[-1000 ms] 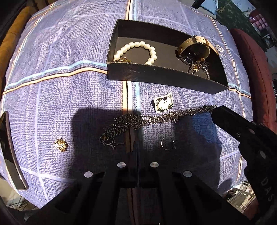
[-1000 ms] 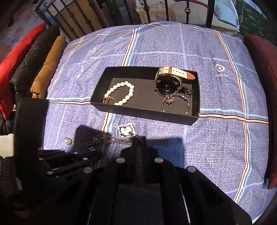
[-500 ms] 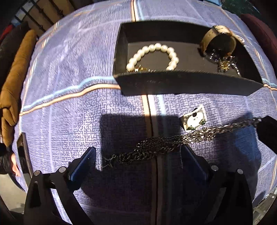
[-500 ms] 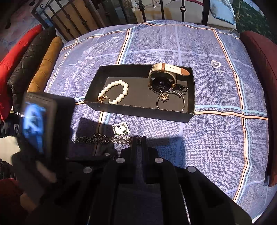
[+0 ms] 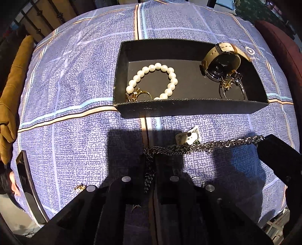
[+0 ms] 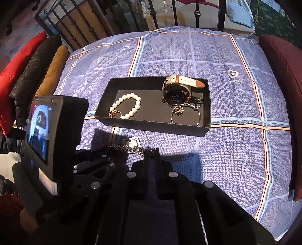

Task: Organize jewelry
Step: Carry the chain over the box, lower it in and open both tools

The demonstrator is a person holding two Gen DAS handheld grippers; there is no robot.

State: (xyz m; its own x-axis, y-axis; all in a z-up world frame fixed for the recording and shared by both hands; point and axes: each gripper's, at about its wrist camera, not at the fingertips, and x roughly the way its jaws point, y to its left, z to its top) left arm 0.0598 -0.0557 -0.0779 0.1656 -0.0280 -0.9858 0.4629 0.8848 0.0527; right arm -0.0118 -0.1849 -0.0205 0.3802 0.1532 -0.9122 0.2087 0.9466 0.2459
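A dark metal chain necklace [image 5: 203,146] hangs stretched above the blue plaid bedspread. My left gripper [image 5: 151,160] is shut on its left end, and a short length dangles between the fingers. My right gripper [image 6: 152,150] is shut on its other end [image 6: 132,148]; it shows at the right of the left wrist view [image 5: 264,143]. Beyond it lies a black box [image 5: 188,109] holding a pearl bracelet [image 5: 156,79], a gold ring [image 5: 139,94], a beige-strap watch [image 5: 220,60] and a silver bangle with a gold flower [image 5: 232,88].
An earring card [image 5: 188,136] lies under the chain. A small ring [image 5: 197,180] and a gold brooch [image 5: 80,187] lie on the cloth beside my left fingers. Cushions [image 6: 28,75] line the left edge, a dark red one [image 6: 283,94] the right. A metal bed frame [image 6: 169,15] stands behind.
My left gripper was shut a second ago, opened wide around the chain's left end half a second ago, and has now shut on it. The chain is lifted and stretched between both grippers.
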